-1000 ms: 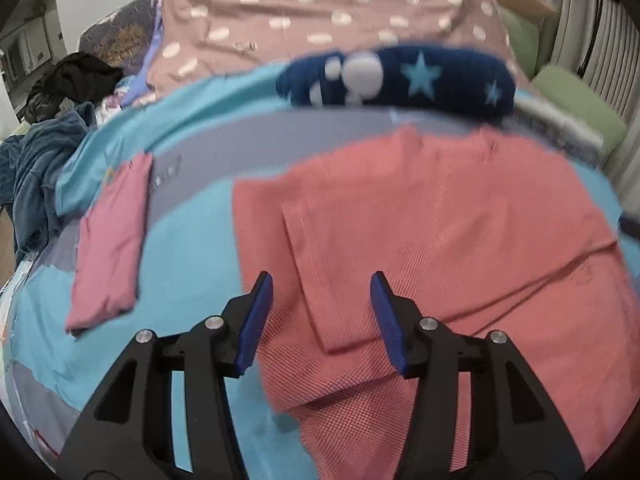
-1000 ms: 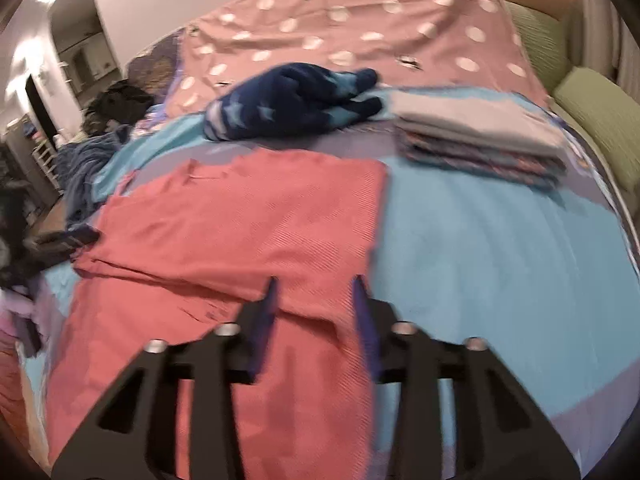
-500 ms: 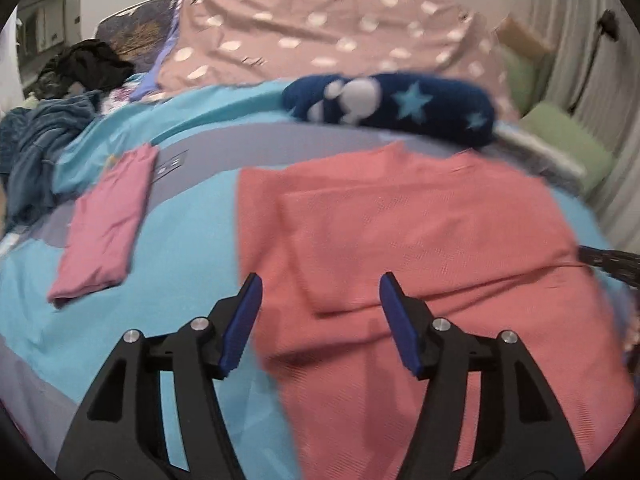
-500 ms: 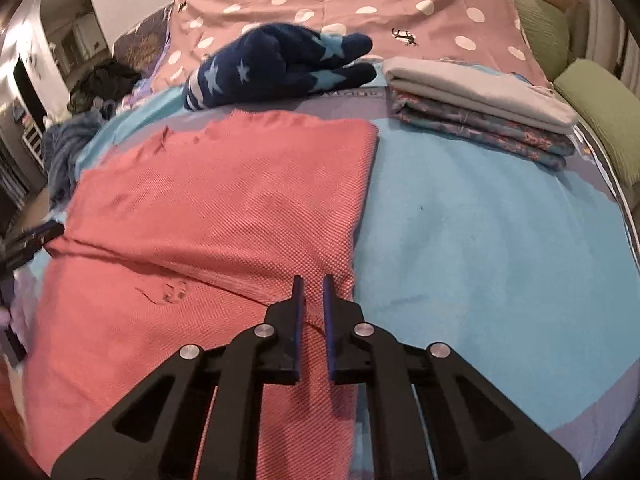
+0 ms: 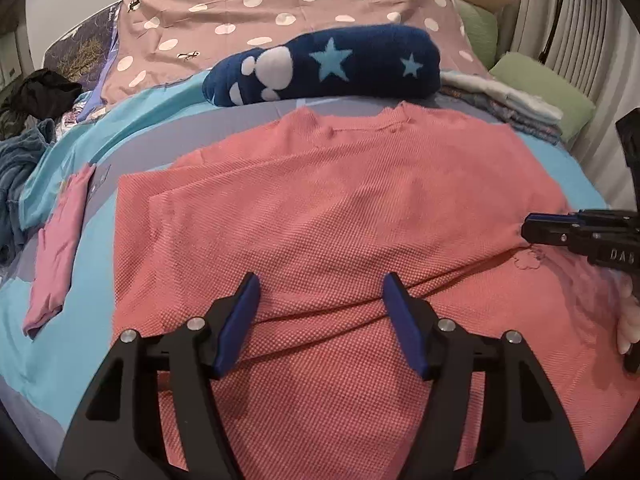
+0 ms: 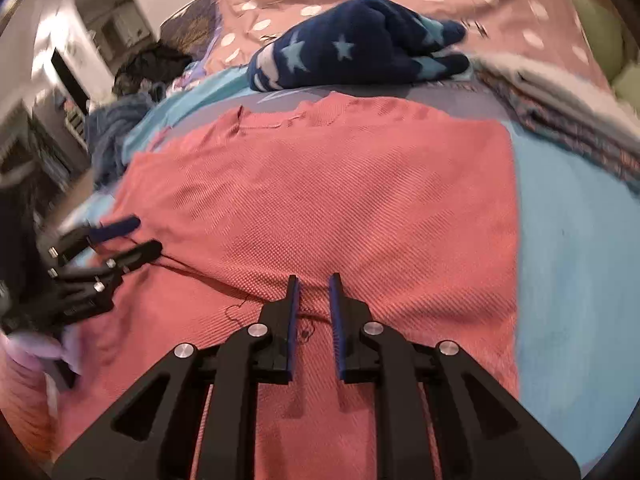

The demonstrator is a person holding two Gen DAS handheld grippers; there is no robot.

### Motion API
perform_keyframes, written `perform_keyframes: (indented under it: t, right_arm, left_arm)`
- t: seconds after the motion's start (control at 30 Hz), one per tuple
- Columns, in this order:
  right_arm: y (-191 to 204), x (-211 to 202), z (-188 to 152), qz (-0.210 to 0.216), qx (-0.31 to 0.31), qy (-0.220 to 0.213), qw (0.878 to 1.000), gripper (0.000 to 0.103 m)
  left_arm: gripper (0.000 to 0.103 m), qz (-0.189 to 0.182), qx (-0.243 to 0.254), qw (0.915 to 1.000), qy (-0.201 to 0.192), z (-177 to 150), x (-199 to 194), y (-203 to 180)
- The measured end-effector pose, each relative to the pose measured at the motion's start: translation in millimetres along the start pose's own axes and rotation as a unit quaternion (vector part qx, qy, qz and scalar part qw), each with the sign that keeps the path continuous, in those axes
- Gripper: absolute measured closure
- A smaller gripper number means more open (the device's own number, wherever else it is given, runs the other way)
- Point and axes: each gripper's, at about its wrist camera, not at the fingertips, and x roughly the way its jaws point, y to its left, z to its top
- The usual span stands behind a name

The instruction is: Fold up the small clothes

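I have the coral shirt (image 5: 340,216) spread flat on the bed (image 5: 92,248), its sleeves folded in across the body so the sides run straight. My left gripper (image 5: 318,300) hovers with its jaws wide apart, straddling the folded edge just ahead of it, ready to pinch. My right gripper (image 6: 314,292) sits over the same edge with a narrow gap showing between its jaws (whether cloth is caught there I cannot tell). I judge both are lined up so the fold lifts evenly.
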Motion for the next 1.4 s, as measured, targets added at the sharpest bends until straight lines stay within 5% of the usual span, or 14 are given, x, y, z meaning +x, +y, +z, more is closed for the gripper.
perform_keyframes:
  t: [0.13,0.2,0.3,0.4,0.57,0.8,1.07,1.4]
  right_arm:
    - [-24,-14,26,-0.043,0.017,-0.040,0.998,0.088]
    - [-49,-12,42,-0.029,0.059,-0.048,0.997,0.088]
    - [-76,19,49,-0.104,0.036,-0.030,0.994,0.093]
    - [-82,15,43,-0.085,0.031,-0.056,0.994,0.093]
    - [-73,1,28,-0.105,0.015,-0.066,0.992,0.091]
    - [-70,-68,-58,-0.052,0.036,-0.064,0.996,0.087]
    - [-62,-118,-149,0.003,0.089,-0.060,0.994,0.081]
    - [-37,-156,-229,0.045,0.104,-0.062,0.992,0.075]
  left_arm:
    - [0.038,0.025,-0.007,0.9993,-0.026,17,-9,20]
    - [0.038,0.033,-0.024,0.9988,-0.028,28,-6,36]
    - [0.026,0.073,-0.034,0.9965,0.025,31,29,60]
    - [0.023,0.035,-0.064,0.9972,0.012,28,33,76]
    - [0.024,0.080,-0.031,0.9963,0.000,24,21,60]
    - [0.024,0.027,-0.038,0.9972,-0.058,-42,-76,53]
    - [0.022,-0.014,-0.074,0.9970,-0.015,-148,-131,44]
    - [0.022,-0.076,-0.071,0.9944,-0.017,-220,-175,17]
